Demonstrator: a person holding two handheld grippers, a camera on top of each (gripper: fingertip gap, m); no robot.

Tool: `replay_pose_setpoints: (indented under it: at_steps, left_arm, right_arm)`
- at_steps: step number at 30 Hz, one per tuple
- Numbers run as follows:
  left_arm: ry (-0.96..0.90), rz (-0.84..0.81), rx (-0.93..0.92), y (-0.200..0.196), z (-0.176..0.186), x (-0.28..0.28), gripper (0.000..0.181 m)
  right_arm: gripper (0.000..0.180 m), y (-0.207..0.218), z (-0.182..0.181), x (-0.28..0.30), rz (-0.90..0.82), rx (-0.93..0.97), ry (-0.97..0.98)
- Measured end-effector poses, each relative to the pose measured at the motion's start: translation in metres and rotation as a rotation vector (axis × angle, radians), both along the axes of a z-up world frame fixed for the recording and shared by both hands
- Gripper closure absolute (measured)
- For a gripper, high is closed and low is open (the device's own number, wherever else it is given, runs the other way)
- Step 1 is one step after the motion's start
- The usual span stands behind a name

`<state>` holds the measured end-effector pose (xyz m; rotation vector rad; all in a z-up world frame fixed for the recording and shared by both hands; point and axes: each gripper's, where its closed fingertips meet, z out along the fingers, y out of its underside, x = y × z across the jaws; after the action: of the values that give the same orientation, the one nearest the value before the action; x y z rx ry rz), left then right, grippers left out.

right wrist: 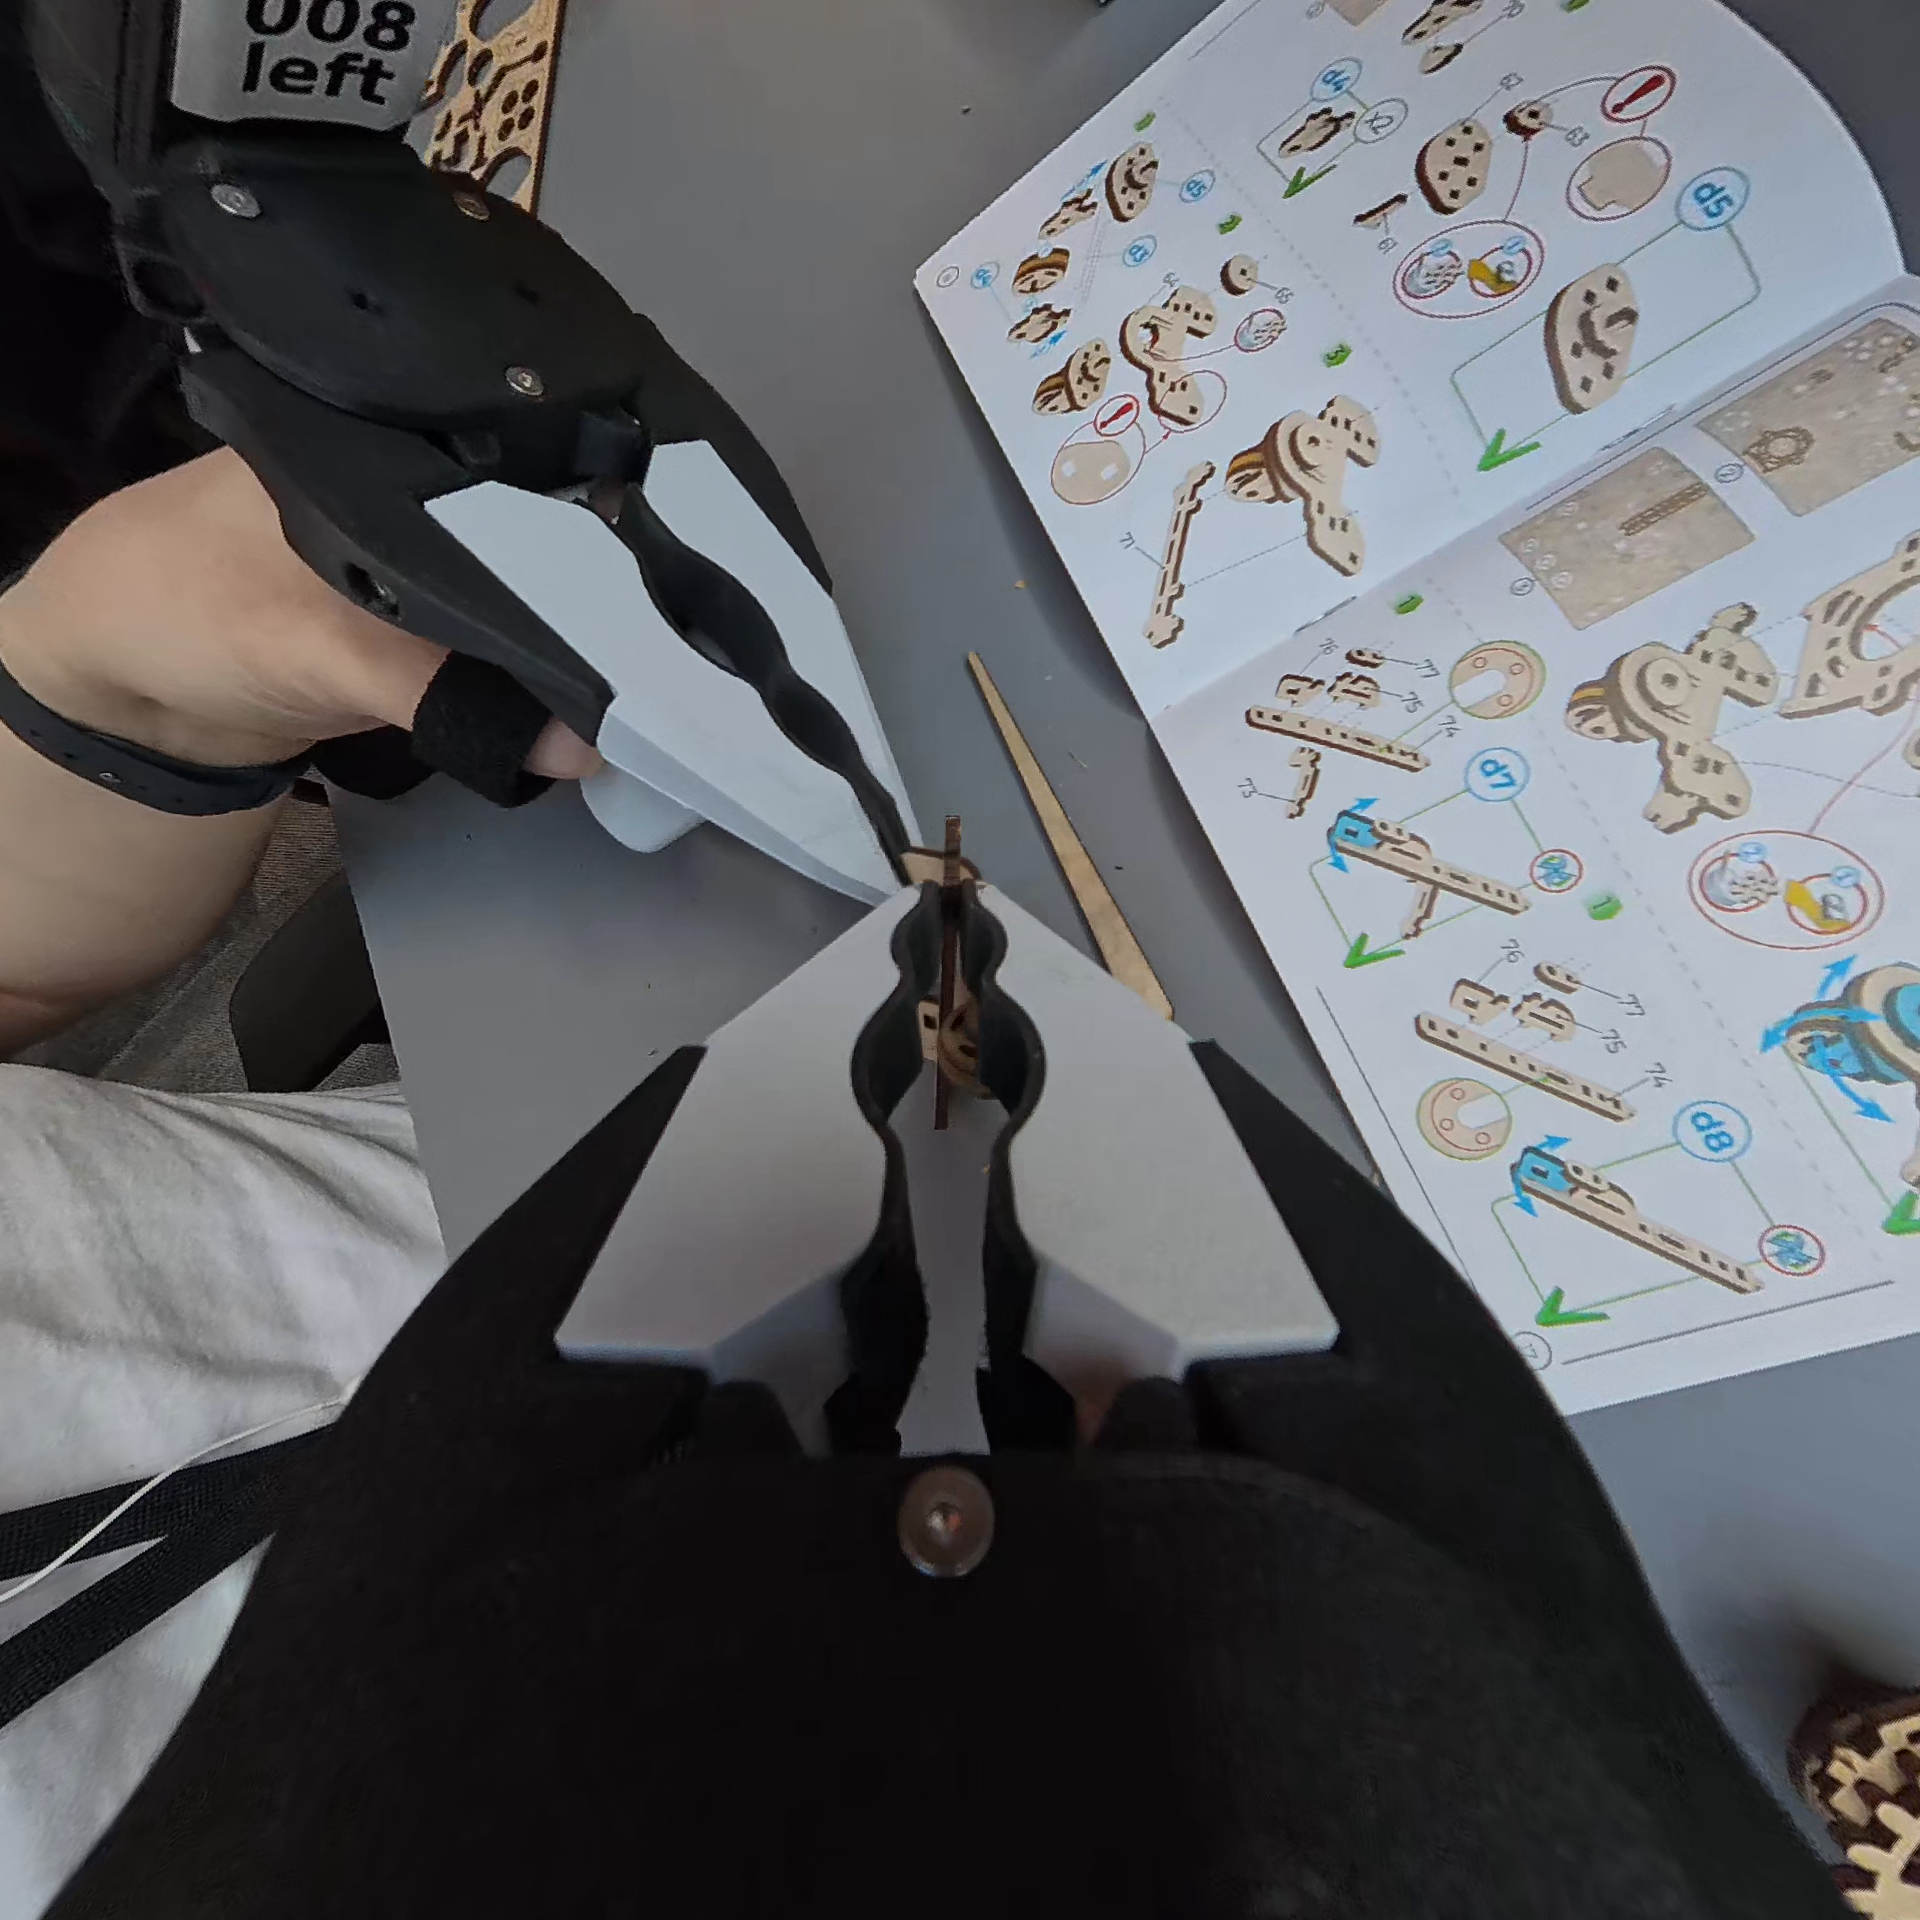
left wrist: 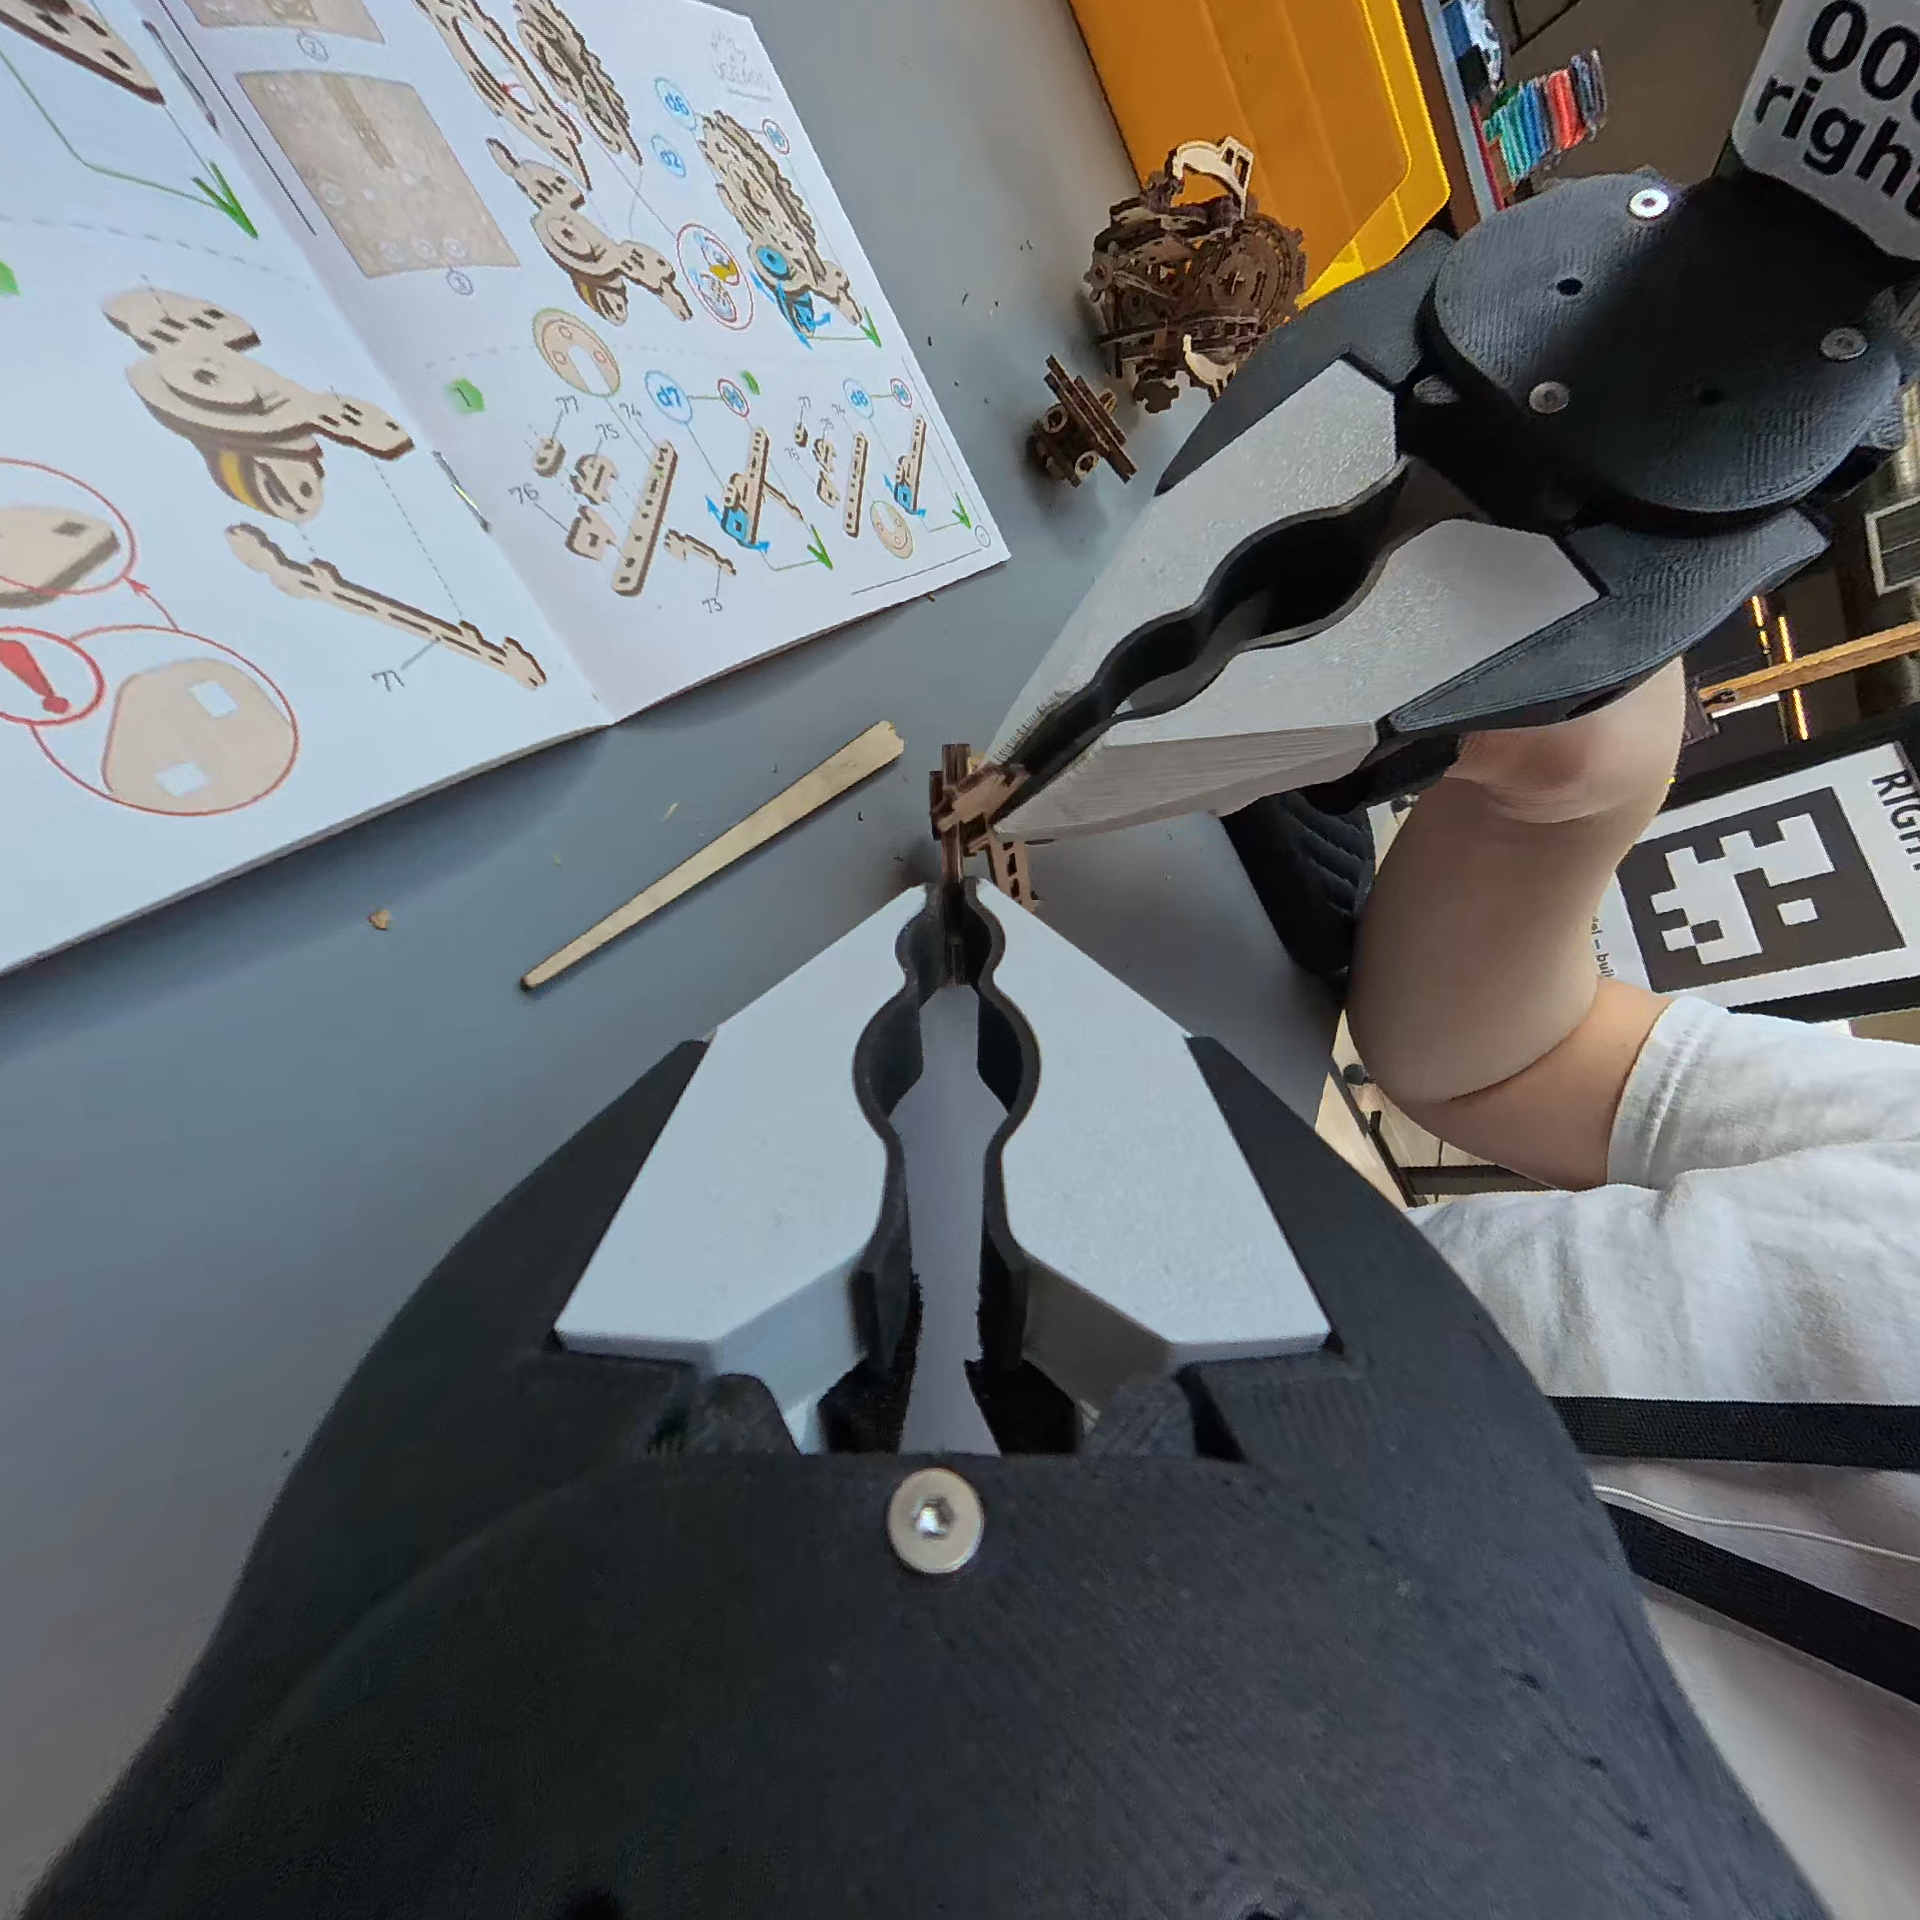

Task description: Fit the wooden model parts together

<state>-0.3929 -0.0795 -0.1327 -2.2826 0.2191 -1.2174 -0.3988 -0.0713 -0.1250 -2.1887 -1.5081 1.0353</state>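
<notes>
**Left wrist view: both grippers pinch small wooden parts tip to tip**

The left gripper [left wrist: 954, 914] has its grey fingers [left wrist: 790, 1132] drawn nearly together, clamped on a thin dark-edged wooden model part [left wrist: 952, 940] standing on edge between the tips. Coming in from the upper right, the right gripper [left wrist: 1023, 774] is closed on a small pale notched wooden piece [left wrist: 971, 800], which touches the part held by the left gripper just above the grey desk [left wrist: 312, 1195].

In the right wrist view, the right gripper [right wrist: 948, 904] grips a thin wooden part [right wrist: 948, 997] that runs back between its fingers [right wrist: 1101, 1143], with a small round pale piece on it in the wider hollow of the black pads. The left gripper [right wrist: 902, 868] meets it at the tips from the upper left, held by a hand [right wrist: 208, 665] wearing a black wrist strap.

Just beyond the tips, a long flat tapered wooden stick [left wrist: 717, 852] lies on the desk. Past it an open white instruction booklet [left wrist: 436, 395] with drawings of wooden parts lies flat. Farther off, near a yellow bin [left wrist: 1278, 125], sit a small dark wooden cross-shaped sub-assembly [left wrist: 1075, 436] and a larger brown partly built wooden model [left wrist: 1195, 281], close together but apart. A laser-cut wooden sheet [right wrist: 499, 104] shows at the top edge of the right wrist view.
</notes>
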Motion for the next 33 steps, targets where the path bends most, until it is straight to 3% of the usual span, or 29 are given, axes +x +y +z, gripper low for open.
replay_pose_setpoints:
  at_steps: [19, 23, 25, 33]
  left_arm:
    - [-0.160, 0.049, 0.021, 0.005, -0.002, 0.000, 0.177]
    - [-0.215, 0.073, -0.019, 0.008, -0.005, 0.003, 0.167]
    - [-0.168, 0.083, -0.013, 0.010, -0.009, 0.002, 0.179]
    - [-0.140, 0.081, -0.008, 0.011, -0.012, 0.002, 0.179]
  right_arm:
    - [0.178, 0.005, -0.008, -0.005, -0.022, -0.087, 0.103]
    - [0.177, 0.005, -0.014, -0.003, -0.025, -0.114, 0.101]
    - [0.178, 0.005, -0.013, -0.002, -0.021, -0.123, 0.112]
    - [0.175, 0.008, -0.015, 0.000, 0.020, -0.031, 0.132]
